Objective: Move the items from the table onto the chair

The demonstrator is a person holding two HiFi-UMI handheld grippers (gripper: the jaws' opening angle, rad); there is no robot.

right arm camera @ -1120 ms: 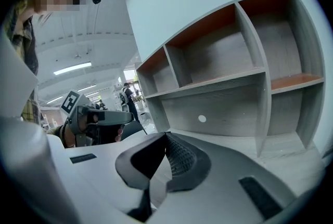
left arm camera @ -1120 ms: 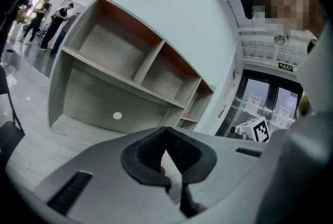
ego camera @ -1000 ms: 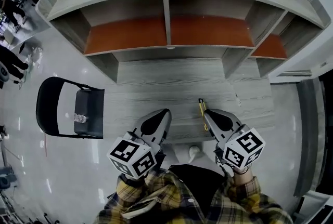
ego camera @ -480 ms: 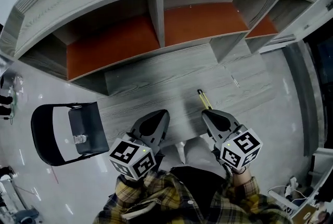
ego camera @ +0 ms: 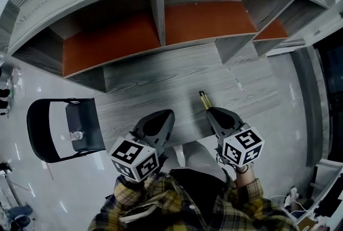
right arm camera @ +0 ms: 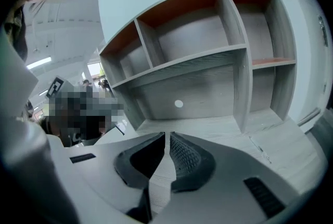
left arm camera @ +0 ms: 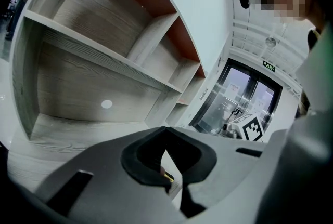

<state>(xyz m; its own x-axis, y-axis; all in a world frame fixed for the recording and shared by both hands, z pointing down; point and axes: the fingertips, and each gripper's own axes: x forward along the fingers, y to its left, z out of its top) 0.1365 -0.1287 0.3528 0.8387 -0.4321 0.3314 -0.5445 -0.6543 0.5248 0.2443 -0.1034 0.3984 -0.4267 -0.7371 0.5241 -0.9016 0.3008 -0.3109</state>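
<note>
A yellow and black pen (ego camera: 203,98) lies on the grey wooden table (ego camera: 150,85), just ahead of my right gripper (ego camera: 212,112). That gripper (right arm camera: 166,135) is shut, with only a thin slit between its ribbed pads and nothing in them. My left gripper (ego camera: 164,113) hovers over the table's near edge, a hand's width left of the pen. Its jaws (left arm camera: 165,129) meet at the tips and hold nothing. The black folding chair (ego camera: 38,131) stands to the table's left. A small clear bottle (ego camera: 76,136) rests on its seat.
A hutch with orange-backed shelves (ego camera: 161,26) rises along the table's far side. A thin stick-like item (ego camera: 238,84) lies on the table to the right of the pen. Shiny floor surrounds the chair.
Both grippers have dipped a little toward the table's near edge. The head view has swung, so the chair and hutch sit slightly differently in frame. The pen has stayed put.
</note>
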